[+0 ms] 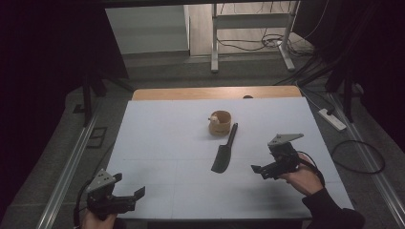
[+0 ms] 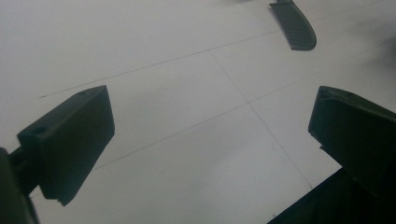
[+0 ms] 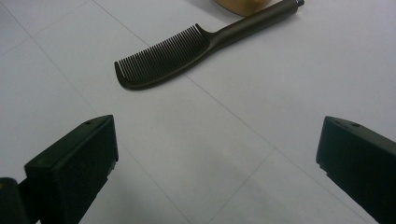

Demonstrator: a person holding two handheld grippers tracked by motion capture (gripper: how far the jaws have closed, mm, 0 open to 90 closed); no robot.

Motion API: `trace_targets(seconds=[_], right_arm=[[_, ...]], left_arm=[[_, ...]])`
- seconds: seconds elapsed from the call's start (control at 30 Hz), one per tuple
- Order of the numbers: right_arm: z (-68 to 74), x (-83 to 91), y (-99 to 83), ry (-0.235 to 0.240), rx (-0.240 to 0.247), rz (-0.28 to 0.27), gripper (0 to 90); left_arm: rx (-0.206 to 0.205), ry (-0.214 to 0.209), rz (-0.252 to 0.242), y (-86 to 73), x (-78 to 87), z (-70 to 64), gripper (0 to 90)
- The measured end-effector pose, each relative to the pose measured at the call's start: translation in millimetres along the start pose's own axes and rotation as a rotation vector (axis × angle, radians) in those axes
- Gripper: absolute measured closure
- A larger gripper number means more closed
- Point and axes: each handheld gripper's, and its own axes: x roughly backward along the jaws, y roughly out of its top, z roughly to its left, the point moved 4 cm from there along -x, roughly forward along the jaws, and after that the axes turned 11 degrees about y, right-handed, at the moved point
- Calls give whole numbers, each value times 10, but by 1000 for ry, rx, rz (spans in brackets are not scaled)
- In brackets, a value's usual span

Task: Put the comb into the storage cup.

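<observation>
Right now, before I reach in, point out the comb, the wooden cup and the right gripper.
comb [image 3: 163,63]: right gripper view, on the toothed head.
wooden cup [image 1: 222,129]: high view, on its front wall.
right gripper [image 1: 261,171]: high view, midway between its open jaw tips.

A white sheet covers the wooden table, whose bare far edge shows beyond it. On the grey floor behind stand the white legs of a desk frame amid loose black cables, while a white power strip lies to the table's right beside a looped cable.
</observation>
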Motion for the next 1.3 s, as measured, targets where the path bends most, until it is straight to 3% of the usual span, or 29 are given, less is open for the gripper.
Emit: trace_targets(seconds=[0.5,0.93,1.3], right_arm=[[-39,-185,182,5,19,37,0],[-81,-310,298,24,1,53,0],[-83,-399,419,10,-8,84,0]], left_arm=[[3,-3,1,1,-2,4,10],[9,-6,-1,1,-1,6,10],[9,-8,-1,2,0,10,9]])
